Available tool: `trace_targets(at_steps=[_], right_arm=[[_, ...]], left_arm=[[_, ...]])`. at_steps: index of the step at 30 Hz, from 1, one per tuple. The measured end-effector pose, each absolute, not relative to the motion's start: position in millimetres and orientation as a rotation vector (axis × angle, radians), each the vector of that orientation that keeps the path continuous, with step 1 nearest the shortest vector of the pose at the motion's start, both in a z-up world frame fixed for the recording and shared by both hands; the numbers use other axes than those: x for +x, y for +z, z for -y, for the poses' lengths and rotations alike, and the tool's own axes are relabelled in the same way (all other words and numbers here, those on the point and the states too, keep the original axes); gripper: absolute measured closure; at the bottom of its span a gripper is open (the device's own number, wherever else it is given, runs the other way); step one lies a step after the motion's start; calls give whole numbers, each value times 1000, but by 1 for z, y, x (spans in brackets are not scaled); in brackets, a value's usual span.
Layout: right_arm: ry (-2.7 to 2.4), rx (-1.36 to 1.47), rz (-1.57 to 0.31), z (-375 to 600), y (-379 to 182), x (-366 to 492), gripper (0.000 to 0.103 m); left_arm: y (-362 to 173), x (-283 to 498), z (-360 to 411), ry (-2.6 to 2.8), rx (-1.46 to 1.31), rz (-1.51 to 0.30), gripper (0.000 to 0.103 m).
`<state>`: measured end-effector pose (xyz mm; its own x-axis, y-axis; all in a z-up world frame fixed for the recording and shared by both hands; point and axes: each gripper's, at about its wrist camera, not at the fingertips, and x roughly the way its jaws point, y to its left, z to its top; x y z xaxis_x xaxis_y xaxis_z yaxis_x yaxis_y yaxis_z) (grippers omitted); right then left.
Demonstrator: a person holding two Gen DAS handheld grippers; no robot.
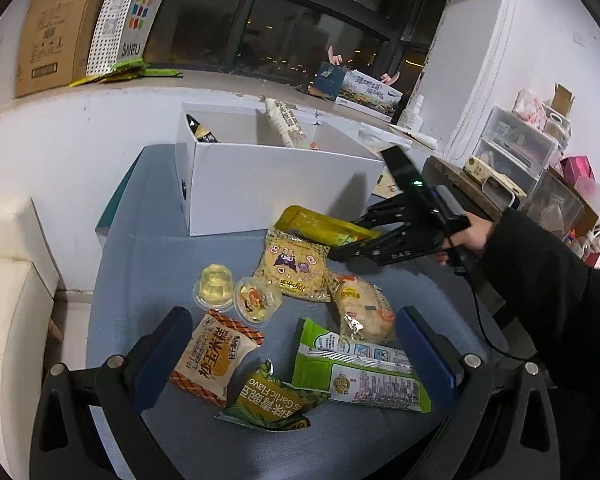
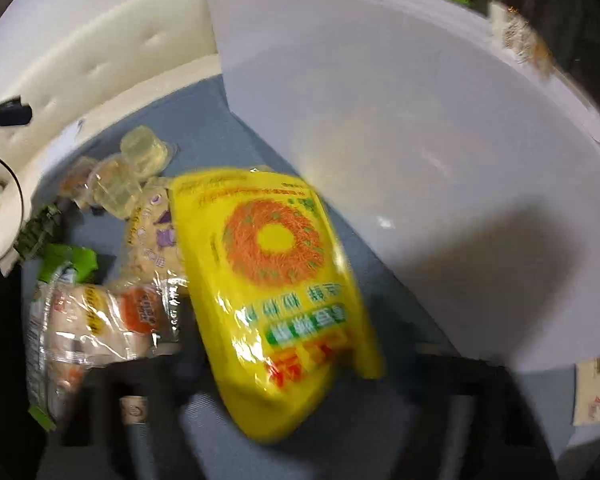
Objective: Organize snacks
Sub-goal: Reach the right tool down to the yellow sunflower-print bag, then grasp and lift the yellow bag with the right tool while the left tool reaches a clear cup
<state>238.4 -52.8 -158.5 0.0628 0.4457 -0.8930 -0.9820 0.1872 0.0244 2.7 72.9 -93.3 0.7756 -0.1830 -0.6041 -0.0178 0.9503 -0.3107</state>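
R gripper [image 1: 352, 240] has its jaws pinched narrow on the end of the yellow snack pouch [image 2: 276, 288], which tilts up off the blue table [image 1: 148, 264] just in front of the white box [image 1: 268, 192] at the far edge, prob. so it can go over the wall & in. L gripper [image 1: 292, 356] hangs w/ blue fingers [image 1: 162, 356] wide, gripping nothing, over the near-edge packets: corn-cake pack [image 1: 212, 356], green pack [image 1: 356, 372], garlic pea bag [image 1: 272, 400]. Jelly cups [image 1: 236, 294] sit mid-table, not yet boxed.

Right tool [image 2: 284, 392] fingers and yellow snack bag [image 2: 276, 280] motion-blurred, grip unclear.
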Motion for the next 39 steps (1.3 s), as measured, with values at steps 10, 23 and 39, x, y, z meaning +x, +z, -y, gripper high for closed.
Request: trace_targets(at_steps=[10,23,39], right_arm=[[1103,-551,-881,98,-137,213,73],[968,-85,-822,203,-78,154,75],[997,3,-869,196,-93,130,75]], left_arm=[[-99,11,-79,-58,-293,-700,0],[-151,87,-127,-75,-184,-855,1],[-167,115,-108,-62,-44,-895,68]])
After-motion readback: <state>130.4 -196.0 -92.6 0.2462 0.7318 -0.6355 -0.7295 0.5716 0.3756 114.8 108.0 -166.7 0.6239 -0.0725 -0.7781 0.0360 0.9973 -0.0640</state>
